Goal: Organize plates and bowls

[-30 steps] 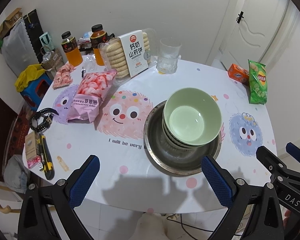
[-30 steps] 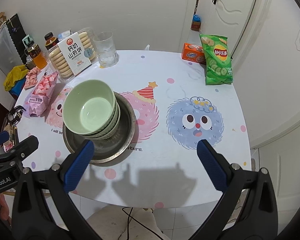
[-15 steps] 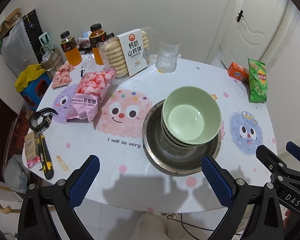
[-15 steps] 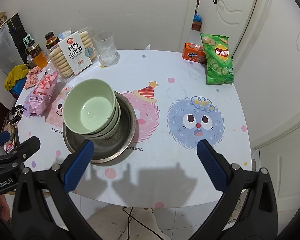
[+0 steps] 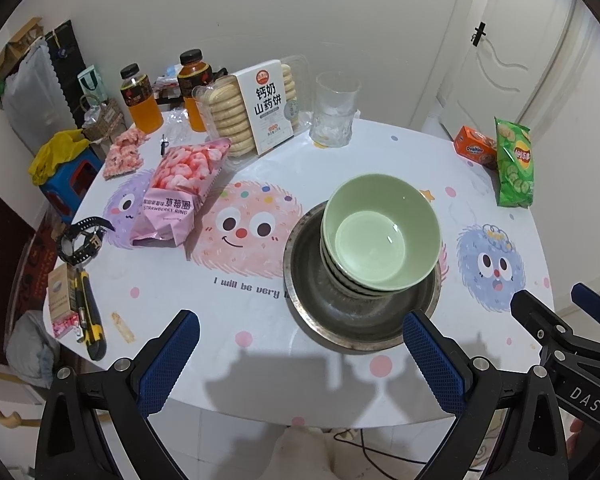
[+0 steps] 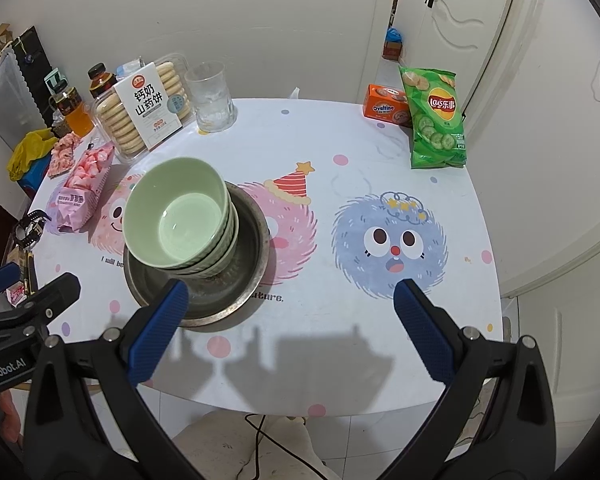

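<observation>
Green bowls (image 5: pixel 380 240) sit nested in a stack inside the metal plate (image 5: pixel 312 304), near-centre of the table (image 5: pixel 260 344) — stacked that way prob. to save space, so the sorting looks mostly done. Left gripper (image 5: pixel 300 356) and right gripper (image 6: pixel 288 328) both hover at the near table edge w/ jaws spread wide, holding nothing, clear of the stack. Vs 1 s ago: almost no change; views just creep slightly closer, bowls unmoved.

Pale green bowls (image 5: pixel 381 236) are stacked in a dull silver metal plate (image 5: pixel 324 316) ahead of the jaws. White tablecloth (image 6: pixel 340 340) is printed with pink dots, pink and blue fuzzy monsters. Finger pads (image 6: pixel 158 332) are blue.
</observation>
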A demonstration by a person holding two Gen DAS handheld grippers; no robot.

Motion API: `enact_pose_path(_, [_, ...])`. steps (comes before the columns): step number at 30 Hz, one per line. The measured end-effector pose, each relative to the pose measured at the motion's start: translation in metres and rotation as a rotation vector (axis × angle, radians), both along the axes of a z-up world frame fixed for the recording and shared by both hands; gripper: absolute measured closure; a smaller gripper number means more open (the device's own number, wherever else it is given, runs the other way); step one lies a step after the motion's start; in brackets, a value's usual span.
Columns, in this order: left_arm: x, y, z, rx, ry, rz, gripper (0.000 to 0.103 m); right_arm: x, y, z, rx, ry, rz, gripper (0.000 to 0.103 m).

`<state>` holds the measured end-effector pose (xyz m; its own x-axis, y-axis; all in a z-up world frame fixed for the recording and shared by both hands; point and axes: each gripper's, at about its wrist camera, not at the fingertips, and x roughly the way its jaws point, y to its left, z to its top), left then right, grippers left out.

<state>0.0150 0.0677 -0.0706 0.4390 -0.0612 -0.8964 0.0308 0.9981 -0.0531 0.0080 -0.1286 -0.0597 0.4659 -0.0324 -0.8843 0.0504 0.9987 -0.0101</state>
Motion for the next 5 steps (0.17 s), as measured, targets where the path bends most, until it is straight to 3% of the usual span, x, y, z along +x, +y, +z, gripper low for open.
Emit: enact_pose_path(5, [0.0009, 0.0004, 0.0017, 0.003, -0.018, -0.01, 0.0, -0.001, -0.0004, -0.0002, 0.0, 0.001, -0.001, 0.001])
